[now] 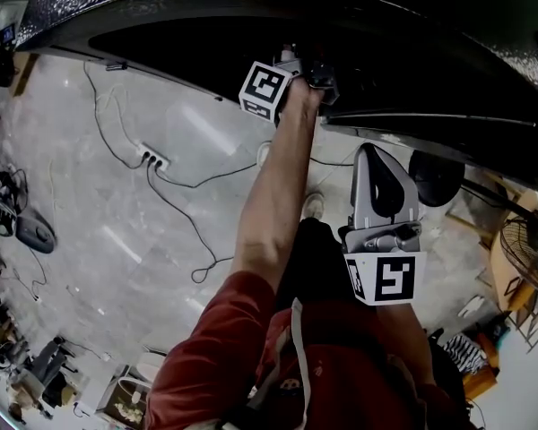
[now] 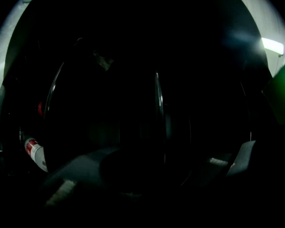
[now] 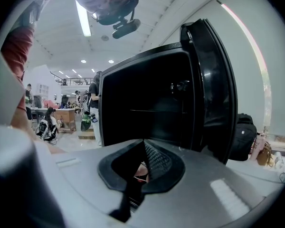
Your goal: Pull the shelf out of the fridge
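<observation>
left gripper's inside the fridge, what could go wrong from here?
The left gripper works in near-darkness, jaws apart near a faint shelf edge: it could close off-target and slip.
The red-labelled container inside may topple when the shelf moves.
Floor cables could snag a backward step.

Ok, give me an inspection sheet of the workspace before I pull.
Surface: grey stone-look floor; no table seen.
Job's things: black fridge, door open; thin edge inside, perhaps the shelf, too dark to confirm.
Clutter: red-labelled bottle inside fridge; gear along the floor's left edge.
Grippers: left gripper reaches into fridge, fingers apart; right gripper held back, fingers together, empty.
Cables: power strip and leads on floor.
Surroundings: fan at right; people in the hall behind.
</observation>
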Action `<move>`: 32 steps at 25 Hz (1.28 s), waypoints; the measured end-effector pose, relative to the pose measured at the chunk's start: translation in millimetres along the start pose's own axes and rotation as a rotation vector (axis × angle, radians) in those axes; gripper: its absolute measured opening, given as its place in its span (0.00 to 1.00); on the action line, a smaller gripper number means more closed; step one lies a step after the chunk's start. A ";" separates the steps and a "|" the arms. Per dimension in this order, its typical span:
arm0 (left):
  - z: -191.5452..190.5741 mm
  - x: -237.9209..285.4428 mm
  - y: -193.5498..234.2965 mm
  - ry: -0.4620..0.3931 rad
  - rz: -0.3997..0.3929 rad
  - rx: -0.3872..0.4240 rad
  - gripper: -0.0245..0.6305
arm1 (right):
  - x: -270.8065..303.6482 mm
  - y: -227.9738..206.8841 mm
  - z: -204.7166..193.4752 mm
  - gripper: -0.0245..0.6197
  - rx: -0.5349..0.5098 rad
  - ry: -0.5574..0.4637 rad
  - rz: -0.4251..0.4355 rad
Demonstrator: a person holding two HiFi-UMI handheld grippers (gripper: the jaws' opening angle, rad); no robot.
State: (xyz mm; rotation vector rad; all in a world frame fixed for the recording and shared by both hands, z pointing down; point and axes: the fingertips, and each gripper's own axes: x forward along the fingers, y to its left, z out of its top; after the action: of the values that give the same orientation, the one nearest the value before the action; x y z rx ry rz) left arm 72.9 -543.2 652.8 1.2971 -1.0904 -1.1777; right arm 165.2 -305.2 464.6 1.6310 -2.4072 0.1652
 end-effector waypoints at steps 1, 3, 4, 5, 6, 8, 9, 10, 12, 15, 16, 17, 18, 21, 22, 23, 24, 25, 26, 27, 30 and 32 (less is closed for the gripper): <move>0.1 -0.8 0.3 -0.001 0.001 -0.002 0.05 | 0.6 -1.0 0.5 0.03 0.002 0.000 -0.002; 0.6 -3.6 0.4 -0.004 0.003 -0.004 0.05 | 1.8 -3.6 2.2 0.03 0.007 -0.001 -0.006; 0.8 -6.2 0.3 -0.005 0.004 -0.005 0.05 | 1.8 -4.6 3.2 0.03 0.010 -0.003 -0.007; 1.1 -9.9 0.1 -0.007 0.005 -0.005 0.05 | 1.1 -5.1 4.5 0.03 0.012 -0.006 -0.007; 1.1 -14.5 0.0 -0.009 0.006 -0.005 0.05 | -0.3 -5.3 5.7 0.03 0.013 -0.010 -0.006; 0.0 -25.0 0.0 -0.009 0.007 -0.005 0.05 | -4.2 -5.6 8.7 0.03 0.015 -0.019 -0.006; -0.8 -30.3 0.1 -0.007 0.006 -0.005 0.05 | -6.2 -5.5 10.2 0.03 0.016 -0.024 -0.008; -1.0 -35.8 0.1 -0.005 0.007 -0.004 0.05 | -8.0 -5.0 11.5 0.03 0.017 -0.029 -0.008; 0.8 -47.8 -0.4 -0.005 0.015 -0.003 0.05 | -11.3 -2.6 13.9 0.03 0.020 -0.039 -0.004; 2.7 -68.9 -2.1 -0.013 0.021 -0.008 0.05 | -18.1 -0.1 17.3 0.03 0.022 -0.052 0.004; 2.9 -76.5 -3.1 -0.016 0.021 -0.011 0.05 | -20.9 0.7 18.8 0.03 0.022 -0.056 0.008; 3.3 -84.3 -4.1 -0.018 0.022 -0.013 0.05 | -23.7 1.7 20.0 0.03 0.021 -0.060 0.012; 3.7 -92.1 -4.9 -0.020 0.022 -0.015 0.05 | -26.5 2.7 20.8 0.03 0.021 -0.063 0.015; 4.1 -115.9 -10.9 -0.025 0.014 -0.011 0.05 | -36.6 4.5 22.1 0.03 0.020 -0.072 0.025; 3.9 -124.0 -15.7 -0.026 0.005 -0.010 0.05 | -41.1 5.2 23.0 0.03 0.020 -0.075 0.029; 3.7 -131.8 -22.5 -0.027 -0.010 -0.014 0.05 | -45.7 6.2 24.1 0.03 0.021 -0.078 0.034; 3.6 -139.3 -30.3 -0.030 -0.027 -0.021 0.05 | -49.8 7.3 25.2 0.03 0.023 -0.081 0.039; 3.5 -146.6 -37.0 -0.032 -0.040 -0.027 0.05 | -53.5 8.2 26.0 0.03 0.025 -0.084 0.044; 2.8 -154.1 -42.2 -0.032 -0.046 -0.031 0.05 | -57.0 8.7 26.5 0.03 0.027 -0.087 0.047; 1.1 -162.2 -46.3 -0.031 -0.048 -0.033 0.05 | -61.1 8.8 26.7 0.03 0.029 -0.089 0.050; -2.3 -189.3 -57.1 -0.037 -0.046 -0.027 0.05 | -74.2 8.9 27.7 0.03 0.034 -0.101 0.067; -0.5 -206.3 -66.0 -0.046 -0.045 -0.019 0.05 | -80.1 9.7 30.0 0.03 0.037 -0.113 0.086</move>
State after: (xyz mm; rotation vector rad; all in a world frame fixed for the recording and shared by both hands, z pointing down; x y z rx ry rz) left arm 50.0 -334.5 599.9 1.2913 -1.0860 -1.2542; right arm 180.9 -236.0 415.8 1.5936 -2.5752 0.1356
